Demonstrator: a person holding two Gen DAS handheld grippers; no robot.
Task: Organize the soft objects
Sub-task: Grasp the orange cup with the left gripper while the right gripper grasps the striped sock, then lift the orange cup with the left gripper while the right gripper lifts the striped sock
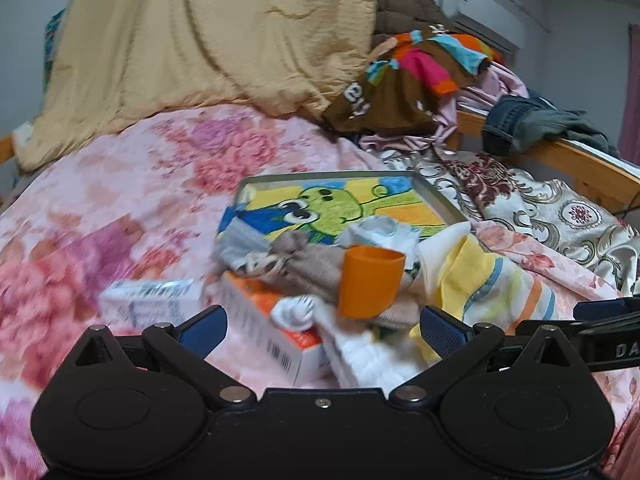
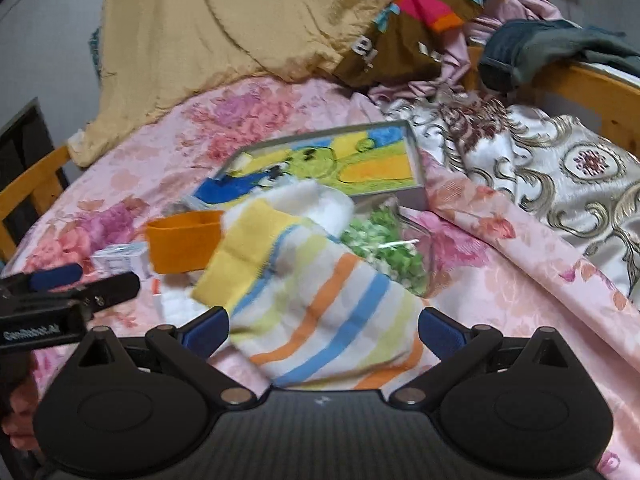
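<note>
Right wrist view shows our right gripper [image 2: 322, 330] wide apart over the striped towel [image 2: 320, 300], holding nothing; we judge we are at the reaching step, so next it should lower and close on the cloth. Our left gripper [image 1: 322, 330] is also open and empty above the pile: orange cup [image 1: 370, 282], boxes, a beige sock [image 1: 312, 264], beside the tray [image 1: 436, 196].

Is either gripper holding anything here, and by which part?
Nothing is held. Both the left gripper and right gripper have open jaws; the striped towel lies between the right's.
</note>
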